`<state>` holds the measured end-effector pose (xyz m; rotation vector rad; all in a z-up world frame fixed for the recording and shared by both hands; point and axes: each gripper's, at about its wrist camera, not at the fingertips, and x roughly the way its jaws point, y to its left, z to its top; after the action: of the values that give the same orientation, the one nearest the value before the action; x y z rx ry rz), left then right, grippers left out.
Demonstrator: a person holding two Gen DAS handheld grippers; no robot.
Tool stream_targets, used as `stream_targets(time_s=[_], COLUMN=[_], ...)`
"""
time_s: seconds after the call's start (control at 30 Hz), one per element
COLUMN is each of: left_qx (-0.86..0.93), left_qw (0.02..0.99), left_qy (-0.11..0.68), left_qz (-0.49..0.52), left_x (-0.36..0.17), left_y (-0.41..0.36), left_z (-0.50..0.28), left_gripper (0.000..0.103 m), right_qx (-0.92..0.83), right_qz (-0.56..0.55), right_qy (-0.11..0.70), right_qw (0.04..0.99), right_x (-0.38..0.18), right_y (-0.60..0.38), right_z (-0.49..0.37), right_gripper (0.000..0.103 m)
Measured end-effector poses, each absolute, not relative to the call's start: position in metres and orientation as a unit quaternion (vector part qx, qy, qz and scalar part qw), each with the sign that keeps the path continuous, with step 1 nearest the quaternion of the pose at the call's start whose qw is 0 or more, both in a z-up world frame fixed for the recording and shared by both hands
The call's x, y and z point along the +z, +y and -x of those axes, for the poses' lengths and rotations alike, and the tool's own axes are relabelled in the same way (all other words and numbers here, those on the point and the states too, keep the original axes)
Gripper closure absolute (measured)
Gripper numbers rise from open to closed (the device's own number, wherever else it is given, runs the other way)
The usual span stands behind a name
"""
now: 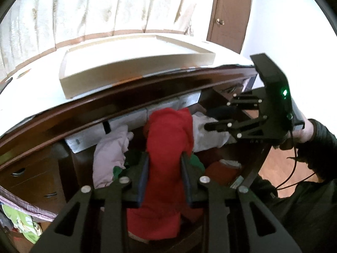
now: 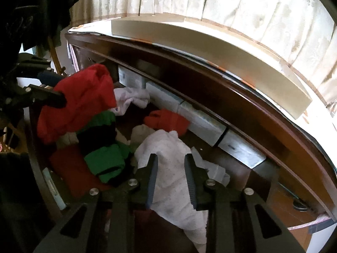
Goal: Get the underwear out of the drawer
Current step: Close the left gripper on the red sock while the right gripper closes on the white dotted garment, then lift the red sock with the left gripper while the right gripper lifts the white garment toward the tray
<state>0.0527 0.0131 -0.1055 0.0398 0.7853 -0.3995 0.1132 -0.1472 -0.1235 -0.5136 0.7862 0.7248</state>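
The left tongs (image 1: pixel 165 175) pinch a red underwear piece (image 1: pixel 168 139) between their blue pads; the cloth fills the gap from pad to pad, bunches up beyond the tips and hangs down below them toward the near edge of the view; in the right wrist view the same red piece (image 2: pixel 84 97) sits at the far left of the drawer (image 2: pixel 35 164), raised above the other clothes, with the left tongs (image 2: pixel 61 100) clamped on its left side.

The right tongs (image 2: pixel 171 175) close on a white garment (image 2: pixel 168 147); the fabric lies between the two pads and spreads out to the right and toward the near side; both pads appear to press on it; seen from the left wrist, the right tongs (image 1: pixel 207 119) reach in from the right over that white garment (image 1: pixel 208 135), with a hand (image 1: pixel 305 130) in a dark sleeve behind them.

In the drawer, a green and black piece (image 2: pixel 105 147) lies just left of the white garment and below the raised red one; a smaller red piece (image 2: pixel 168 121) rests farther back, touching the white one; a pale pink piece (image 1: pixel 109 154) lies left of the red cloth; grey boxes (image 2: pixel 202 122) line the far side under the dark wooden worktop (image 2: pixel 231 97), which carries a shallow cream tray (image 1: pixel 137 71).
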Motion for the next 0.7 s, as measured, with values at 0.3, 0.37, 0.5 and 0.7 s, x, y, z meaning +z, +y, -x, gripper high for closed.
stream_targets(time_s=[0.3,0.37,0.5,0.7], left_qx=[-0.199,-0.198,-0.195,-0.182], left_qw=[0.913,0.914,0.915,0.922], left_qy=[0.356,0.355,0.353,0.342], left_qz=[-0.008,-0.010,-0.005,0.005], left_x=[-0.089,-0.089,-0.087,-0.083], left_y=[0.019,0.018,0.021,0.025], left_z=[-0.050,-0.051,-0.051,-0.051], left_gripper=[0.077,0.077,0.077,0.077], right_qx=[0.335,0.328,0.335,0.350], right_qz=[0.292,0.305,0.323,0.317], right_qy=[0.390,0.402,0.426,0.416], right_qw=[0.807,0.799,0.776,0.777], right_x=[-0.134,-0.140,-0.152,-0.145], right_y=[-0.132,-0.127,-0.120,-0.123], right_z=[-0.121,-0.127,-0.131,-0.121], right_gripper=[0.041,0.041,0.055,0.072])
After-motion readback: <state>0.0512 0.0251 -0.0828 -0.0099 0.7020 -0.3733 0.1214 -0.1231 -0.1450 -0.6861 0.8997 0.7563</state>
